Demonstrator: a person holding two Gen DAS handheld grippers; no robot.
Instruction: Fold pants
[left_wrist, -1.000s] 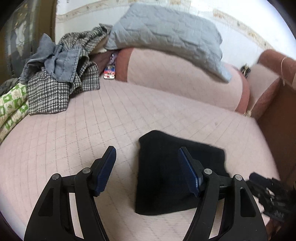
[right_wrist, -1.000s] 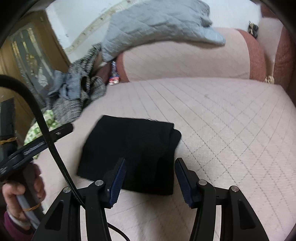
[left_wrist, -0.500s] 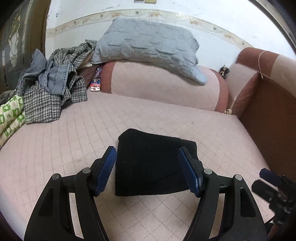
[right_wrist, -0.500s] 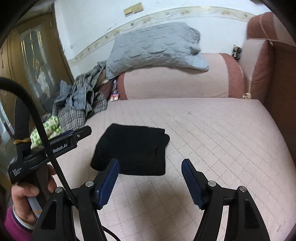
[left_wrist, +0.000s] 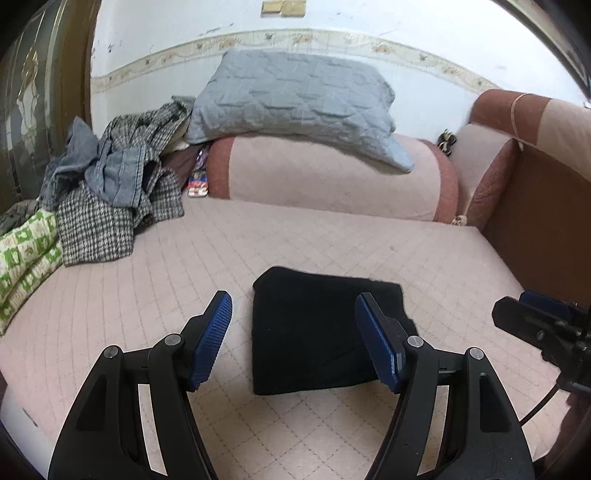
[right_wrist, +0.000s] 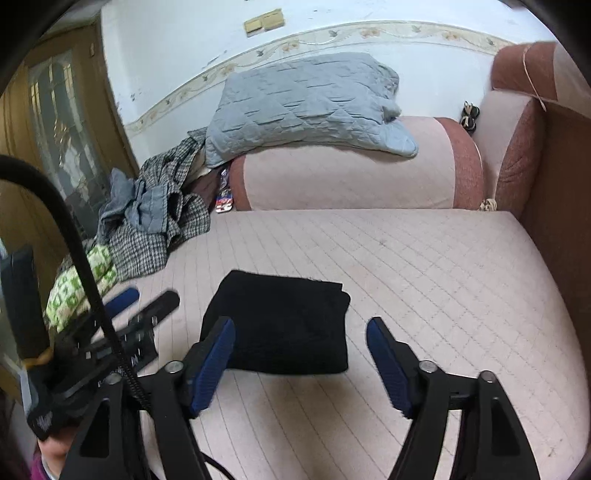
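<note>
1. Quilted pink fabric covers the sofa seat (left_wrist: 155, 280), which carries everything; a grey quilted pillow (left_wrist: 295, 99) rests on the pink bolster (left_wrist: 332, 181) at the back, and a heap of checked and denim clothes (left_wrist: 110, 192) sits at the far left corner.
2. Black pants (left_wrist: 317, 328) lie on the seat as a compact folded rectangle, flat, with nothing touching them. Their long axis runs roughly left to right across both views.
3. Seen from the left wrist, the left tool (left_wrist: 293, 332) hangs above the near edge with its pads spread wide and nothing between them; the bundle lies straight ahead and slightly to the right.
4. Seen from the right wrist, the right tool (right_wrist: 301, 354) is likewise released and bare; the pants (right_wrist: 280, 325) lie ahead and to its left.
5. Both tools appear about equally near. The fold looks finished, so any further move would be a small tidy of an edge.
</note>
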